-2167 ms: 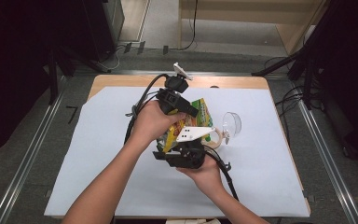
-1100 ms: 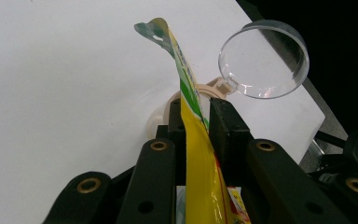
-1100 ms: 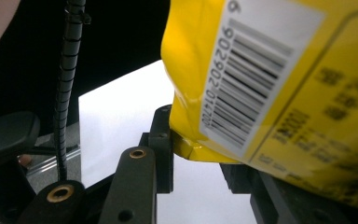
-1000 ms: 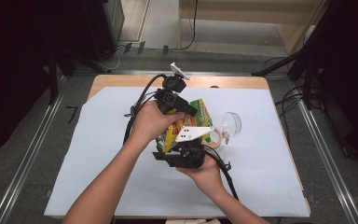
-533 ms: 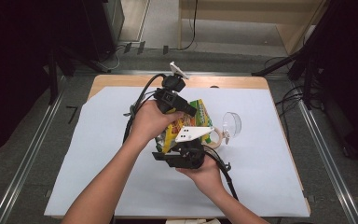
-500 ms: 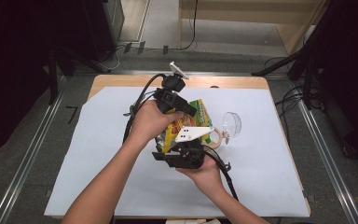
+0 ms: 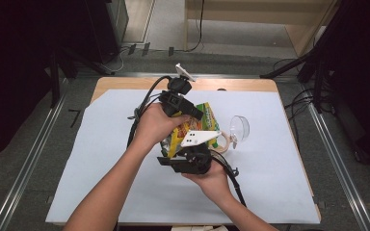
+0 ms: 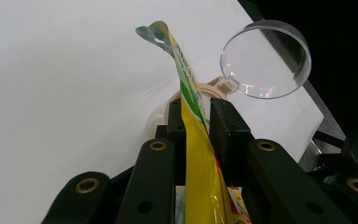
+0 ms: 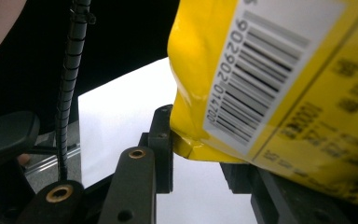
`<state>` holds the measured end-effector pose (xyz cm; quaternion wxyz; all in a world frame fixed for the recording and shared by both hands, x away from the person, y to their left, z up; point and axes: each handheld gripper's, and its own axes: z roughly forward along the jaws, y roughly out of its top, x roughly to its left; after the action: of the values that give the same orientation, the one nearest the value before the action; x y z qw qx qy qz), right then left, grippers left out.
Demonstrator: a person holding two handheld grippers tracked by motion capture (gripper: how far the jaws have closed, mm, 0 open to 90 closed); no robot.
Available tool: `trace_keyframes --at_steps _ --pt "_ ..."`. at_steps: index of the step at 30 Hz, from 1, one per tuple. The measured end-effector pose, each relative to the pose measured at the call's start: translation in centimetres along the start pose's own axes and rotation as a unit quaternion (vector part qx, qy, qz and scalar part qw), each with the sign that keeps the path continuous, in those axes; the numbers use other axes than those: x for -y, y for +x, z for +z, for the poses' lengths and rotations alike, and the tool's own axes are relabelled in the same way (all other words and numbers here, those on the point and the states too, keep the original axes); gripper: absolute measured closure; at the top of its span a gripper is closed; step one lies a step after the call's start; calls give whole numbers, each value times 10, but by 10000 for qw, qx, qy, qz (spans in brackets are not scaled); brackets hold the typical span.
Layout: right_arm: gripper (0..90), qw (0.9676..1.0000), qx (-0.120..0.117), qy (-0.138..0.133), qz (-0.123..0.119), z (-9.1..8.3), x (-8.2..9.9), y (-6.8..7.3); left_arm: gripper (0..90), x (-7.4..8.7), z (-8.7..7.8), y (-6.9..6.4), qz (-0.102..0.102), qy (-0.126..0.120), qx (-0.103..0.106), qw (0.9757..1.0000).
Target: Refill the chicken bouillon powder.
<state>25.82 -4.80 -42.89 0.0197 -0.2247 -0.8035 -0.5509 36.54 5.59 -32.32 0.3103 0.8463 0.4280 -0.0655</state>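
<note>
At frame centre, above the desk (image 7: 101, 159), left hand-held gripper (image 8: 196, 122) and right hand-held gripper (image 9: 200, 154) each clamp an edge of the yellow snack bag (image 7: 191, 129); mid-opening, likely; next, pull the grips apart.

Open white table cover (image 7: 101, 159) left and front; clear dome (image 7: 239, 129) and tape roll (image 7: 223, 143) just right of the bag (image 7: 191, 126).
</note>
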Motion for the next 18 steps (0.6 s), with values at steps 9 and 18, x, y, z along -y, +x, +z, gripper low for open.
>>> trace_keyframes --at_steps 9,18 --pt "699 10000 -2 -5 24 0 0 1 786 -1 0 1 -29 13 7 10000" --pt "700 10000 12 -11 -4 0 0 1 785 -1 -1 0 -12 4 -6 10000"
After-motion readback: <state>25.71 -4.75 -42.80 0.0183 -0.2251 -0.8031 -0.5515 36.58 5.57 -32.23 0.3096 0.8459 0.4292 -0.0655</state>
